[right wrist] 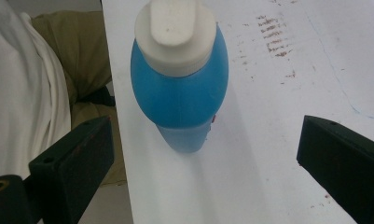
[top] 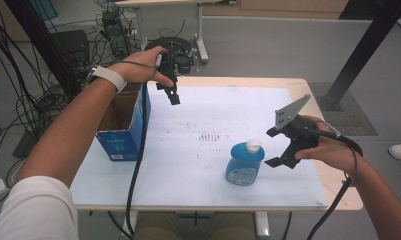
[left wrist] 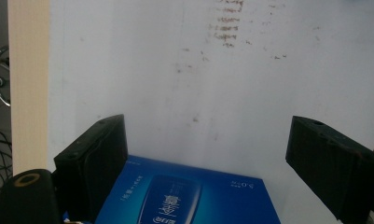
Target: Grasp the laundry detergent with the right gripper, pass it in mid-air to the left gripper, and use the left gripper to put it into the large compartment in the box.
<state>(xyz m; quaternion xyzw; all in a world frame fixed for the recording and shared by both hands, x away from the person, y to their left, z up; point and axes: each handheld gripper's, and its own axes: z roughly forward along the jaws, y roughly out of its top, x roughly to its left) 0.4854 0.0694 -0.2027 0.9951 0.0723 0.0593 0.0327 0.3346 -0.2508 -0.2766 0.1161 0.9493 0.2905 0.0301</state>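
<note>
The blue bottle [top: 244, 164] stands near the desk's [top: 268, 100] front edge, its label unreadable. The blue box [top: 122, 131] bears small white print, illegible. Both the left tool [top: 173, 95] and right tool [top: 278, 146] hang open, empty.

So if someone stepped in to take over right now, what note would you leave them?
Left gripper: jaws open, empty, held above the table beside the blue cardboard box.
Right gripper: jaws open, empty, just to the right of the blue bottle, not touching it.
The bottle, with a white cap, stands upright near the front edge of the white table mat. The box stands open at the table's left edge.
Done: nothing gripped yet.
Left: probably close the right gripper on the bottle and carry it to the box.
</note>
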